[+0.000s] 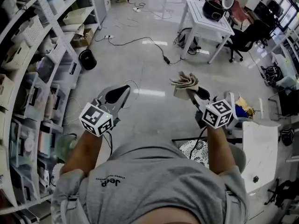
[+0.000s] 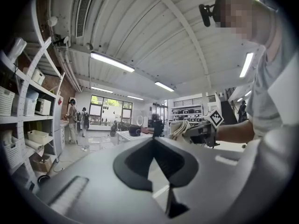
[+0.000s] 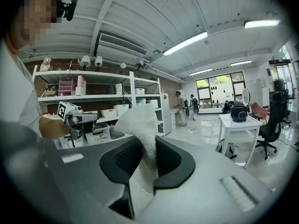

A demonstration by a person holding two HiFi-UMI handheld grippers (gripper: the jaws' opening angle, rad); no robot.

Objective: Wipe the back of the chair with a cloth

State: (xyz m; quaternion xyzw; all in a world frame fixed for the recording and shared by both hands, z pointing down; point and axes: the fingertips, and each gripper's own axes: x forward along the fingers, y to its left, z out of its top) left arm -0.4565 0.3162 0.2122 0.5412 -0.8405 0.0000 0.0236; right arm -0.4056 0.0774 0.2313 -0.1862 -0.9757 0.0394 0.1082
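My right gripper is shut on a crumpled beige cloth, held in the air over the floor in the head view. The right gripper view has the cloth standing up from between the dark jaws of that gripper. My left gripper hangs level with it on the left, jaws together and holding nothing. A black office chair stands far off at the upper right, also seen in the right gripper view. A patterned seat lies just below my right arm.
White shelving full of boxes lines the left side, with a black bin at its foot. A white table holding a black pot stands ahead, and cables trail over the floor. A white panel sits at my right.
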